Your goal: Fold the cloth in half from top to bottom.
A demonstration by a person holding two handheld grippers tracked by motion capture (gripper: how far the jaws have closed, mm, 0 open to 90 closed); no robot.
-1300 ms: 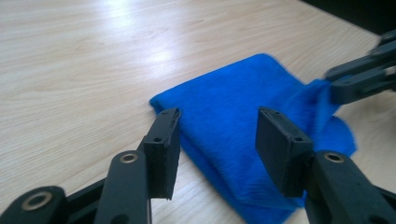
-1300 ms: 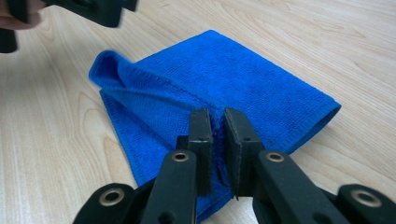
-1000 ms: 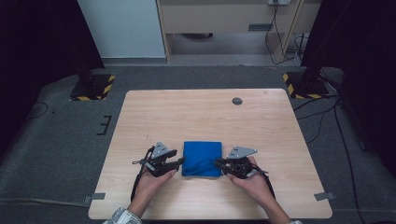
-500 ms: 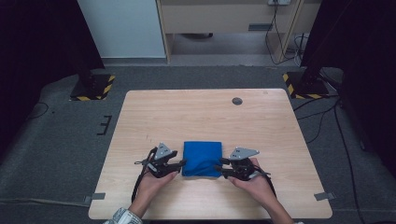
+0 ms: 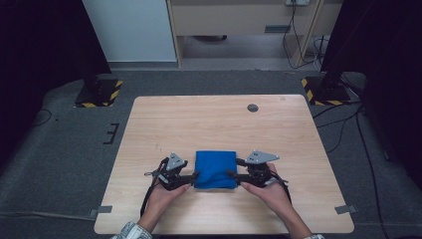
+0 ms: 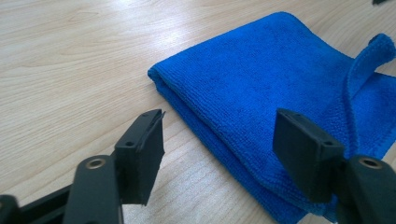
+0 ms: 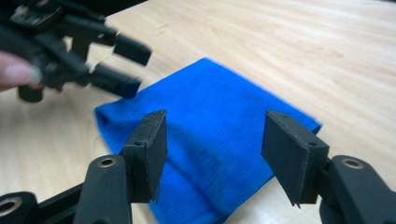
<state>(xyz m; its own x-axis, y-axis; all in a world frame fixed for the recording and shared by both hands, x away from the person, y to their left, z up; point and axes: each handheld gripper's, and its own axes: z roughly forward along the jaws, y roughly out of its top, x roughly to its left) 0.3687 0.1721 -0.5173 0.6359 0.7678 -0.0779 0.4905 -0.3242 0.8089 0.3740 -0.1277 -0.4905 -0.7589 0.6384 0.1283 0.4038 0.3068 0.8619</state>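
Observation:
A folded blue cloth (image 5: 215, 168) lies flat near the front of the wooden table (image 5: 199, 119). My left gripper (image 5: 191, 177) rests at the cloth's left edge, jaws open, nothing between them. In the left gripper view the cloth (image 6: 280, 88) fills the right side, and one corner flap (image 6: 373, 51) curls up at the far end. My right gripper (image 5: 235, 175) sits at the cloth's right edge, also open. The right gripper view has the cloth (image 7: 205, 140) just past its open jaws, with the left gripper (image 7: 126, 67) beyond it.
A small dark round grommet (image 5: 253, 107) is set in the table's far right part. Black stands with yellow-striped bases (image 5: 99, 92) flank the table on the grey floor. Cables (image 5: 343, 119) run along the floor at the right.
Both grippers have shifted slightly toward the near end of the cloth. The cloth lies as it did.

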